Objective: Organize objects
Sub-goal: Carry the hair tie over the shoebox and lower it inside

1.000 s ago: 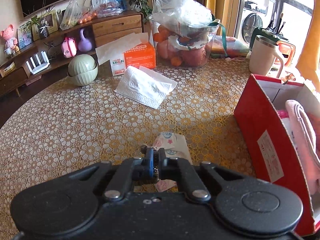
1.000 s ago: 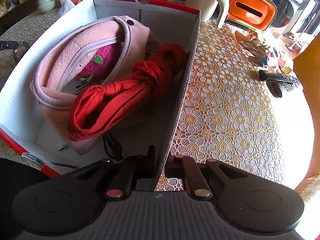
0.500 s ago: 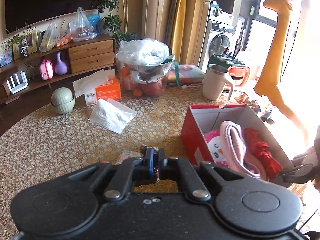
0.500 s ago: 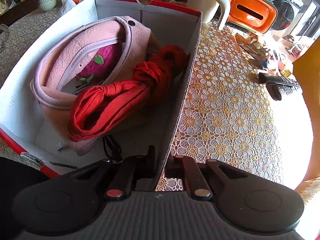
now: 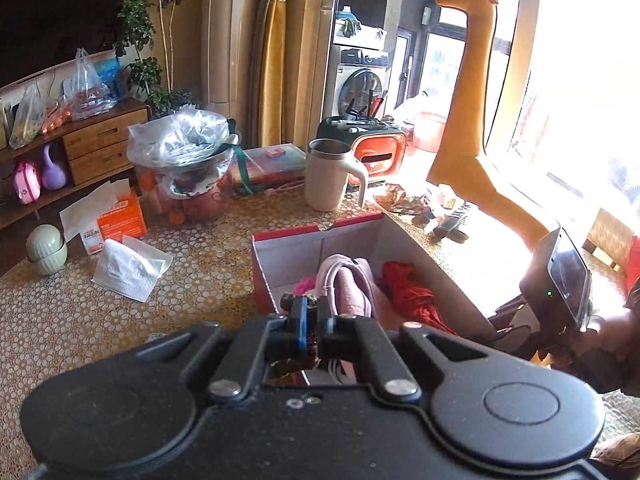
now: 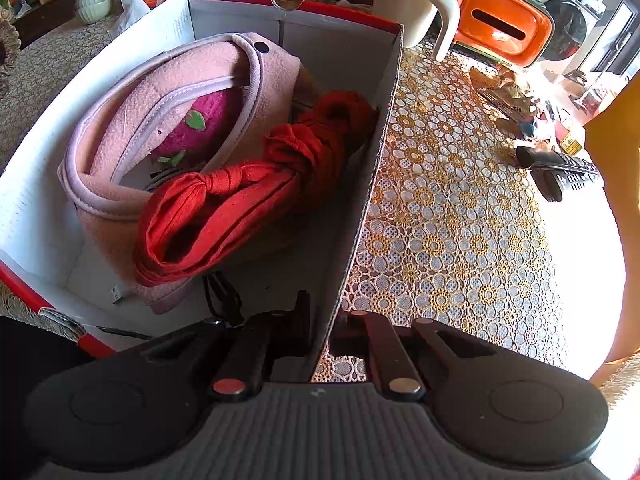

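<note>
A red cardboard box [image 5: 304,234] with white inside stands on the lace-covered table; it holds a pink fleece item [image 6: 168,92], a magenta plush [image 6: 204,128] and a knotted red cloth [image 6: 240,196]. My left gripper [image 5: 310,314] is shut on a small dark brownish thing, held above the box's near-left part. My right gripper [image 6: 324,320] is shut on the box's right wall [image 6: 372,184], one finger inside, one outside. The right gripper also shows in the left wrist view [image 5: 516,332] at the box's right side.
On the table: a beige mug [image 5: 330,176], an orange case [image 5: 378,156], a fruit bowl in plastic [image 5: 184,172], an orange tissue box [image 5: 120,218], a white tissue pack [image 5: 128,266], a green bowl [image 5: 46,250], remotes [image 6: 560,168]. A giraffe toy [image 5: 472,120] stands right.
My left gripper rose from the table and swung right, now over the box. A small patterned packet it was near stays behind. The right gripper keeps its hold on the box wall.
</note>
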